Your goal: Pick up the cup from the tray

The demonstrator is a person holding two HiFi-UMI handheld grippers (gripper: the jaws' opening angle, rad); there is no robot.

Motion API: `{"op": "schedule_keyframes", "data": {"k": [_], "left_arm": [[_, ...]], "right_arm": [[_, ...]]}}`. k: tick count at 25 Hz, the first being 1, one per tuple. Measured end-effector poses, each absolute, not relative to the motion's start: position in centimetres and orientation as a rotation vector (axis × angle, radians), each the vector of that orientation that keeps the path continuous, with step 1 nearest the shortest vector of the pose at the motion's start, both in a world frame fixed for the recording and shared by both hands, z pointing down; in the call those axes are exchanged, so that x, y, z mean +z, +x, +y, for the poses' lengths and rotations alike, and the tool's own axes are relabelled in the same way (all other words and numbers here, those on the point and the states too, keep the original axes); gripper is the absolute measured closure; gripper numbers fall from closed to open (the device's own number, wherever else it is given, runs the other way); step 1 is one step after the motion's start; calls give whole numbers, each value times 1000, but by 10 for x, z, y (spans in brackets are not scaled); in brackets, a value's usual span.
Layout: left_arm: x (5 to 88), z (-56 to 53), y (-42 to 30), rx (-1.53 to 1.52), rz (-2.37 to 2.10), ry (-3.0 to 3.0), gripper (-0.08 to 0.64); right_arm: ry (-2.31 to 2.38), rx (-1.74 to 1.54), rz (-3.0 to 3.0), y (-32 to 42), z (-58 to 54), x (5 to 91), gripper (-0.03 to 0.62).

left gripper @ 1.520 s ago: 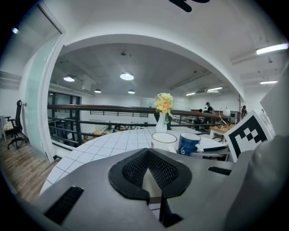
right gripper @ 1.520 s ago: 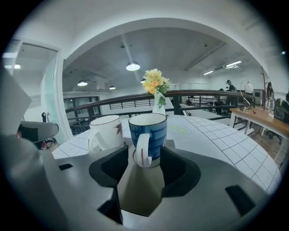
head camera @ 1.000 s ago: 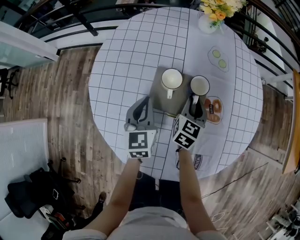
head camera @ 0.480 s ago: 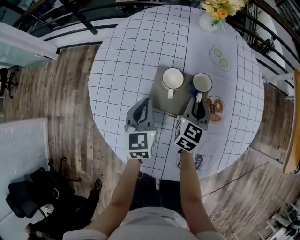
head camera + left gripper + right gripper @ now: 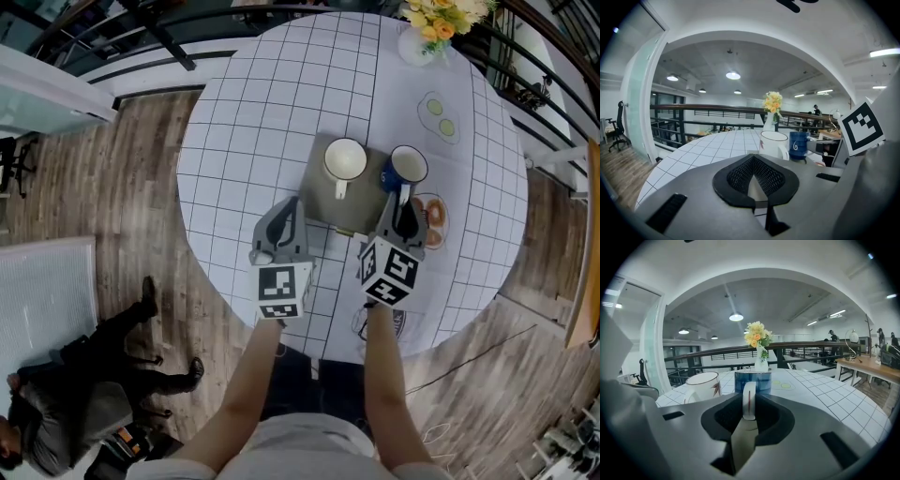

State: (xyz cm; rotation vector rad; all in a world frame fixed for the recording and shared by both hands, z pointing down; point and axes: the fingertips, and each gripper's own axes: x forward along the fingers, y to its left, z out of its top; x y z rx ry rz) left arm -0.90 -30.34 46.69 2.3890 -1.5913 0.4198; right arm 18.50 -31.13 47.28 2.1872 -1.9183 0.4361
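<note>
Right gripper (image 5: 749,409) is pinching just the thin handle (image 5: 748,401) of the blue cup (image 5: 753,381). The cup is sitting out past the jaws at the right edge of the tray (image 5: 323,199), and I can't tell if it's clear of it. Left gripper (image 5: 754,177) is clamped shut on nothing, idling by the tray's near-left corner. My worry is that a handle-only pinch is inviting the cup to pivot or slip. A swing could be clipping the white mug (image 5: 704,384) just left or the pastry plate (image 5: 433,223) on the near right.

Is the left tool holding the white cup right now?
No, the left tool is shut on nothing; the white cup stands apart beyond it, while the right tool grips the blue cup.
</note>
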Motion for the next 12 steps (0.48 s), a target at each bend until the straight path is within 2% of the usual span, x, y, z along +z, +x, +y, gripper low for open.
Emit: {"op": "schedule_keyframes", "data": {"k": [12], "left_arm": [[451, -305, -3, 379, -1603, 2418, 554]], "right_arm": [[2296, 398, -1984, 224, -279, 417, 541]]}}
